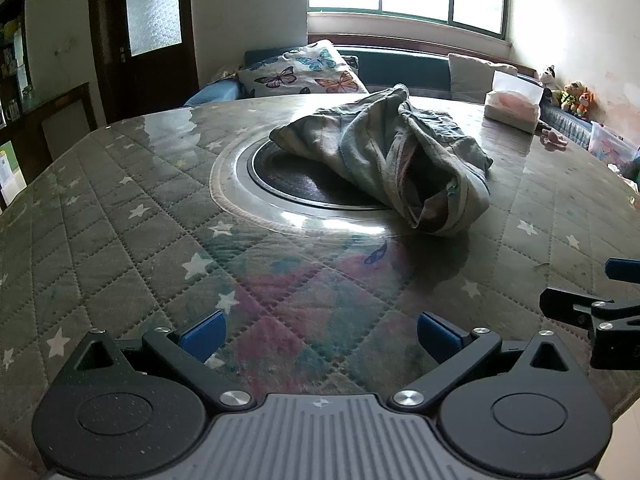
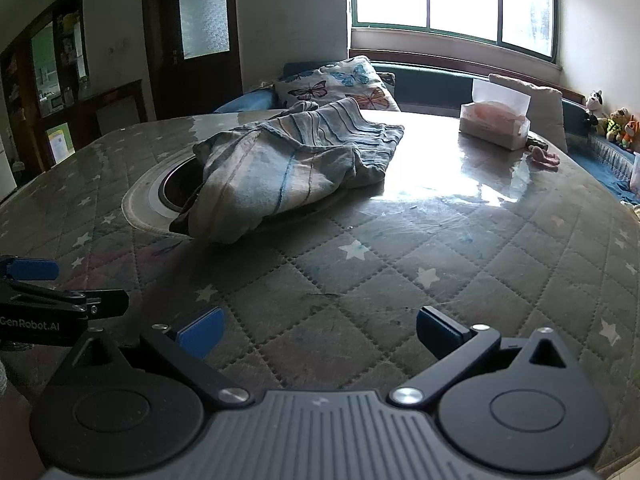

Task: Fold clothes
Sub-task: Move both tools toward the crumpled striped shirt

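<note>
**Both grippers wide, garment unfolded**

The quilted table [image 1: 120,240] extends ahead of both grippers. A crumpled striped garment [image 1: 384,152] lies ahead of the left gripper [image 1: 320,336], slightly right, partly over the round inset [image 1: 280,180]. From the right gripper [image 2: 320,334] it lies ahead-left. Both grippers have jaws spread wide, holding nothing. A tissue box [image 2: 494,126] stands far ahead-right.

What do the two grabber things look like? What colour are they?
Both look alike. The left gripper and right gripper have black link arms with silver screws, round black discs, a ribbed grey middle, and blue pads on the fingers. White lettering on the left one's side reads "GenRobot.AI".
</note>
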Demonstrator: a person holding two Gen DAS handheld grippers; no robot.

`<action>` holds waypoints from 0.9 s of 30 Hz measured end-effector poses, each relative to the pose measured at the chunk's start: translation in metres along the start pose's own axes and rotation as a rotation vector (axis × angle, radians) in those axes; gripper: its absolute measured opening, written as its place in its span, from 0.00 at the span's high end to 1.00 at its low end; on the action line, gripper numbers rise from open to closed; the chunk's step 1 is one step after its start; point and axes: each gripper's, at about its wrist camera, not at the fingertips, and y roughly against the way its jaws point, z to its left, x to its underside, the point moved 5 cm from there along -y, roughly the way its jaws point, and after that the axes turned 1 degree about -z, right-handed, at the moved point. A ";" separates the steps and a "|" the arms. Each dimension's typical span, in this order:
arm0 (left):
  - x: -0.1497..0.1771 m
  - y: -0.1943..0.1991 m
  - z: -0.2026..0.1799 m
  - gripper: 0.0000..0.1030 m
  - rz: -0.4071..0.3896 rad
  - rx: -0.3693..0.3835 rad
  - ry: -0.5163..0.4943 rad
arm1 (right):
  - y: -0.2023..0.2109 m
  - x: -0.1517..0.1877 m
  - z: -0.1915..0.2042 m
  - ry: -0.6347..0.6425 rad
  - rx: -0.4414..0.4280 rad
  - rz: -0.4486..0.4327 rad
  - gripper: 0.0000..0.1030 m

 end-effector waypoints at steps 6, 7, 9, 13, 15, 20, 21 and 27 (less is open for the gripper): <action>0.001 0.001 -0.001 0.00 0.000 0.003 -0.008 | 0.002 0.001 0.001 -0.002 -0.003 -0.003 0.00; 0.001 0.001 -0.002 0.00 0.000 0.003 -0.009 | 0.003 0.001 0.000 -0.002 -0.003 -0.002 0.00; 0.001 0.001 -0.002 0.00 0.001 0.003 -0.011 | 0.003 0.001 0.001 -0.002 -0.006 -0.002 0.00; 0.001 0.000 -0.004 0.00 0.005 0.007 -0.018 | 0.002 0.002 0.001 -0.004 -0.006 0.001 0.00; 0.001 -0.001 -0.004 0.00 0.008 0.008 -0.021 | 0.002 0.002 0.000 -0.005 -0.008 0.002 0.00; 0.000 -0.002 -0.006 0.00 0.012 0.012 -0.025 | 0.001 0.002 0.000 -0.009 -0.010 0.006 0.00; 0.000 -0.002 -0.006 0.00 0.013 0.012 -0.026 | 0.000 0.002 0.000 -0.010 -0.010 0.006 0.00; 0.000 -0.004 -0.007 0.00 0.018 0.016 -0.031 | -0.001 0.002 0.000 -0.010 -0.012 0.007 0.00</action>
